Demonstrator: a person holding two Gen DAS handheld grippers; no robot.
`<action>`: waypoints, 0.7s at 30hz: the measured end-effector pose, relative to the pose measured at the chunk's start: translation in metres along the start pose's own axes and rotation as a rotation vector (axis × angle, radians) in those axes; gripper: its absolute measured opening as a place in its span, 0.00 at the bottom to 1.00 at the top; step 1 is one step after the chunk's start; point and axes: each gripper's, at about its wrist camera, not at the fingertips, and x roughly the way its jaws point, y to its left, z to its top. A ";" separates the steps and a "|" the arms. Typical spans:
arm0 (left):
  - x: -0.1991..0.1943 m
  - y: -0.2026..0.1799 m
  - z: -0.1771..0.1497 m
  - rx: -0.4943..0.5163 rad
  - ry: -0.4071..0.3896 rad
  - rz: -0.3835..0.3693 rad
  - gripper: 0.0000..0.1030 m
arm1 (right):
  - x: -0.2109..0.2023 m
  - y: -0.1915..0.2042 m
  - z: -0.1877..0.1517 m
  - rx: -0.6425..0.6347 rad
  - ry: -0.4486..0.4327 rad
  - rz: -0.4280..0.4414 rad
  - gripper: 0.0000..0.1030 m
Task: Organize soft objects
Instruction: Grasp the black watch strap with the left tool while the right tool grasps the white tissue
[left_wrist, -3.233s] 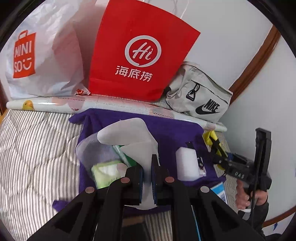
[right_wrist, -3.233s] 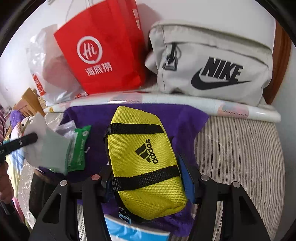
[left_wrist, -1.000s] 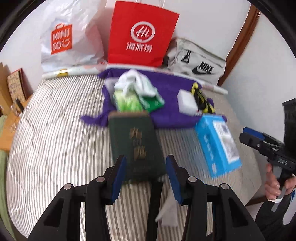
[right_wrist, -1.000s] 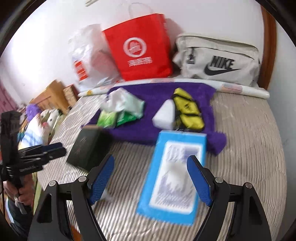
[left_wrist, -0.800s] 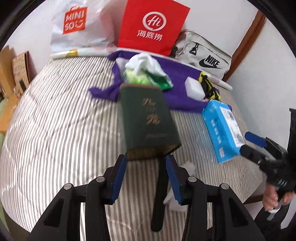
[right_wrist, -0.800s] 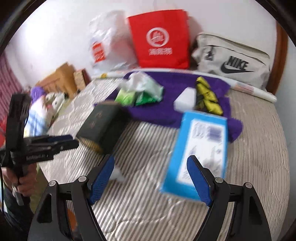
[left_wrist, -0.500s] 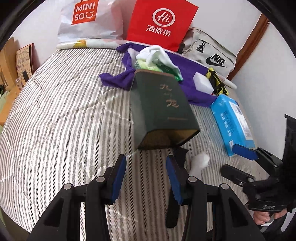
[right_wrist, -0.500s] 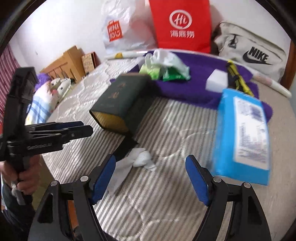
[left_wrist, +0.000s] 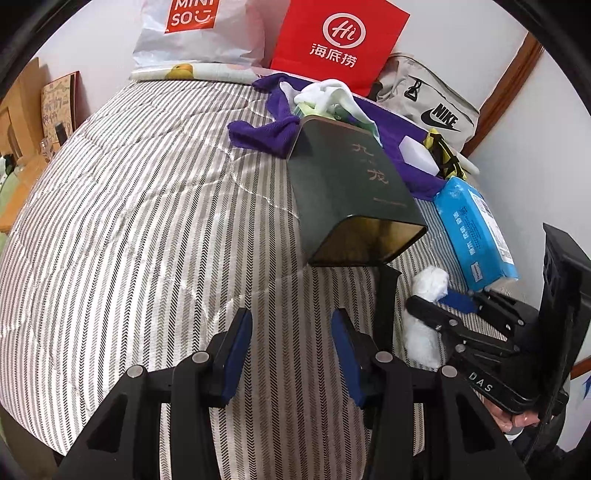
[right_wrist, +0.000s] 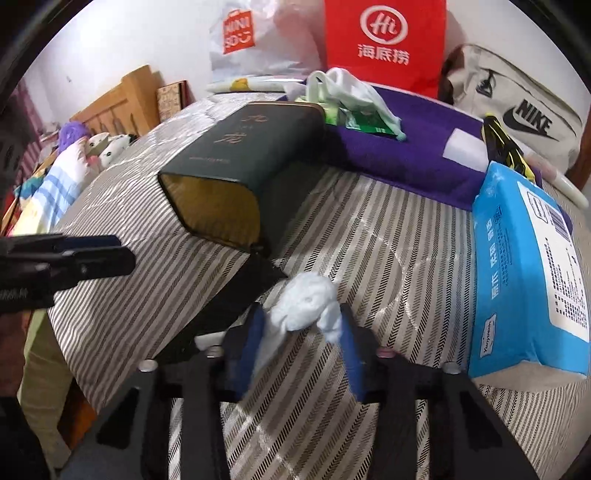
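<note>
Item: white tissue wad (right_wrist: 308, 306), crumpled and fluffy, on the striped bed (right_wrist: 388, 236) just before the open mouth of the dark green box (right_wrist: 251, 147).
Right tongs (right_wrist: 301, 339): jaws just closing in, pads pressing the wad's sides.
Left tongs (left_wrist: 291, 354): partly open, empty, over the quilt.
Done: green packets (right_wrist: 364, 122), white sponge (right_wrist: 465, 149), yellow pouch (right_wrist: 504, 147) lie on the purple towel (right_wrist: 417, 147).
Left: wad; blue tissue pack (right_wrist: 524, 273), glossy, soft-sided.

Black tongs (left_wrist: 291, 350), blue pads (left_wrist: 238, 354), silver screws, "DAS" marking.
</note>
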 end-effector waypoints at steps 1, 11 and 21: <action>0.001 -0.002 0.000 0.001 0.001 0.001 0.41 | -0.002 -0.001 -0.002 0.004 0.001 0.021 0.18; 0.020 -0.045 -0.012 0.095 0.045 -0.010 0.41 | -0.043 -0.032 -0.029 0.078 -0.027 0.086 0.17; 0.034 -0.100 -0.038 0.306 -0.024 0.162 0.53 | -0.077 -0.080 -0.079 0.151 -0.060 0.004 0.17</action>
